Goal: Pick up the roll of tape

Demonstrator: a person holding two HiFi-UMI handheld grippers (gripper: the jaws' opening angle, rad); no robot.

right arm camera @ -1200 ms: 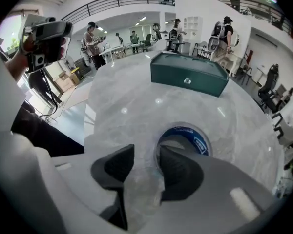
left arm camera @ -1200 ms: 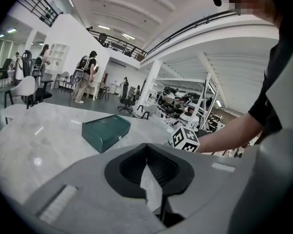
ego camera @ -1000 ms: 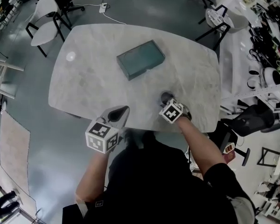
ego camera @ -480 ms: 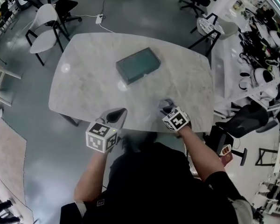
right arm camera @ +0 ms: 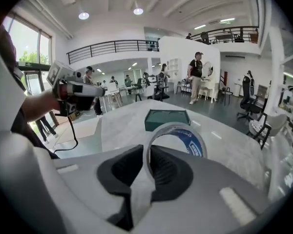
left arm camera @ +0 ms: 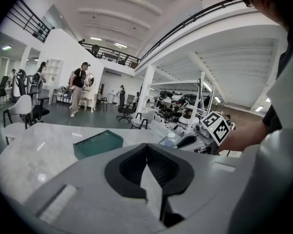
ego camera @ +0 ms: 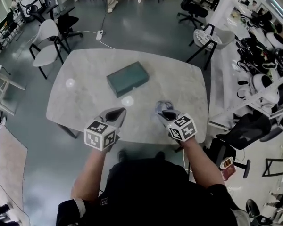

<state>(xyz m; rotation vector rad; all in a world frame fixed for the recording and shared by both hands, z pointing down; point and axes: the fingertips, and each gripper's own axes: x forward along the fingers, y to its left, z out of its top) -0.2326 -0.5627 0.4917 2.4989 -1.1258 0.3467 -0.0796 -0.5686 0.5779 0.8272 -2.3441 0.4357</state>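
Now the roll of tape (right arm camera: 191, 141) stands on edge in the right gripper (right arm camera: 147, 162), its hole facing back along the jaws and its round face upright. The jaws stand narrow, pinching the left side of the ring's wall, one pad inside the hole and one outside. The roll is held off the marble table (ego camera: 75, 102), nearer the person than the green box (ego camera: 127, 78) and to its right. Left of the box's near corner, the left gripper (left arm camera: 147, 155) has its jaws pressed together, holding nothing.

The box (ego camera: 127, 78) is teal, the table (ego camera: 80, 102) grey-marbled (tape (right arm camera: 191, 141) label blue).
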